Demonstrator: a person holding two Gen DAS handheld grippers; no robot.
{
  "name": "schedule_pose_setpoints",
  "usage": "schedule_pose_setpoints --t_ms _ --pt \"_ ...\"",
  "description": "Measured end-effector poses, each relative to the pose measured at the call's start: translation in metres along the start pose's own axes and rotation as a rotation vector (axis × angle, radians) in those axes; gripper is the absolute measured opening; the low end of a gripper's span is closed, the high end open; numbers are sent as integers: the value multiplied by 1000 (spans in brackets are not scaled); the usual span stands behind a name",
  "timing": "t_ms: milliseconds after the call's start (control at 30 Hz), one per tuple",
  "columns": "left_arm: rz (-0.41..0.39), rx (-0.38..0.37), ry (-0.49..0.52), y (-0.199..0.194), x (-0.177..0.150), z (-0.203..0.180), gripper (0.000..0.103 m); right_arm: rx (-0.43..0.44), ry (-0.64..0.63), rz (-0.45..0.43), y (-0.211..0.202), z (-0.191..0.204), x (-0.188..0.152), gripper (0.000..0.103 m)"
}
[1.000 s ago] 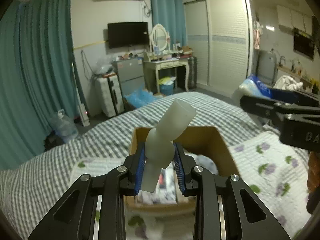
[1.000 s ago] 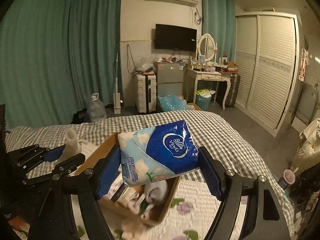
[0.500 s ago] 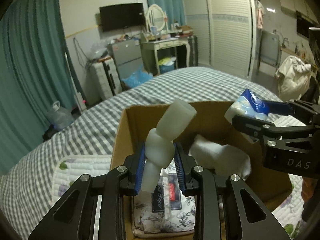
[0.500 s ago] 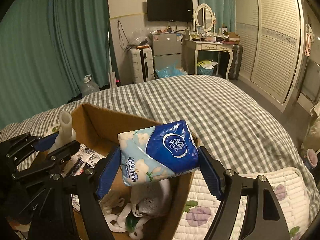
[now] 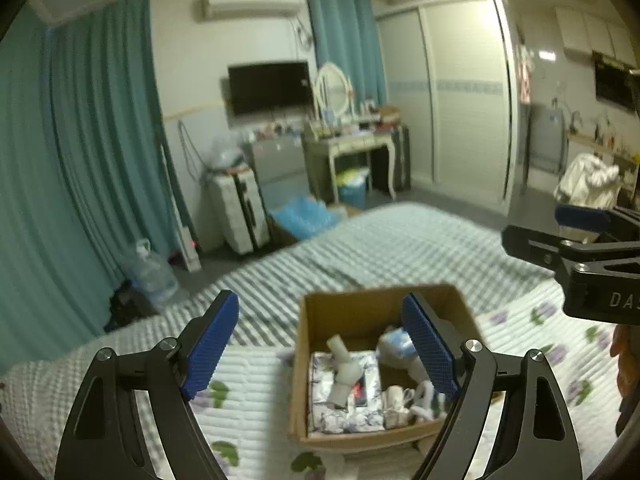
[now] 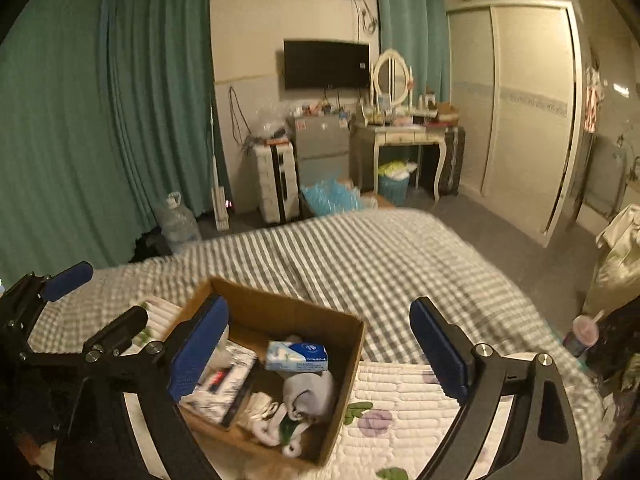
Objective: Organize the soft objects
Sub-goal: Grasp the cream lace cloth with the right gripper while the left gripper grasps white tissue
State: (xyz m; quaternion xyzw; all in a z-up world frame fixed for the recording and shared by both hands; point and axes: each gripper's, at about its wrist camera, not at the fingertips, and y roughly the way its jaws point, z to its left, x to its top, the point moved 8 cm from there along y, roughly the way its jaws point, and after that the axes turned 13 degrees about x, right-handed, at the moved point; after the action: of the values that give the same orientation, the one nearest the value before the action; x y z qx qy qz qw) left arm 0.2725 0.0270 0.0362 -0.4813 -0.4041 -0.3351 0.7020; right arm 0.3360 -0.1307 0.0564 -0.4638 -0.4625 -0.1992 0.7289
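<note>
Both my left tongs (image 5: 320, 340) and right tongs (image 6: 318, 350) stand wide apart, empty; the white bent foam tube (image 5: 343, 368) and blue tissue pack (image 6: 297, 356) lie inside the brown cardboard box (image 6: 352, 364); I judge this pair stowed, no loose items visible.

The right gripper (image 6: 318, 346), with blue-padded black fingers spread wide and nothing between them, hangs above an open brown cardboard box (image 6: 352, 364) on a grey-and-white checked bed (image 6: 360, 256). A blue-and-white tissue pack (image 6: 297, 356) lies inside on pale cloth items. The left gripper (image 6: 94, 302) shows at left, also parted.
</note>
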Motion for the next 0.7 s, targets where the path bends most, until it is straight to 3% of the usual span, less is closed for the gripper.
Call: schedule_pose_setpoints --t_ms 100,133,267,467,700 --pt "-43 7 -32 -43 19 21 88 -7 -18 -42 -53 19 20 95" --pt "-56 6 -41 -56 23 26 93 -11 -25 -55 -68 26 24 95" --pt "-116 -1 -61 -106 31 47 95 -35 -46 -90 -132 51 22 101" --pt "-89 -23 -50 -138 -8 56 95 -52 -80 -107 -186 81 -19 103" --pt "-61 -10 4 -134 -86 44 95 -5 -43 -87 -175 95 -101 103"
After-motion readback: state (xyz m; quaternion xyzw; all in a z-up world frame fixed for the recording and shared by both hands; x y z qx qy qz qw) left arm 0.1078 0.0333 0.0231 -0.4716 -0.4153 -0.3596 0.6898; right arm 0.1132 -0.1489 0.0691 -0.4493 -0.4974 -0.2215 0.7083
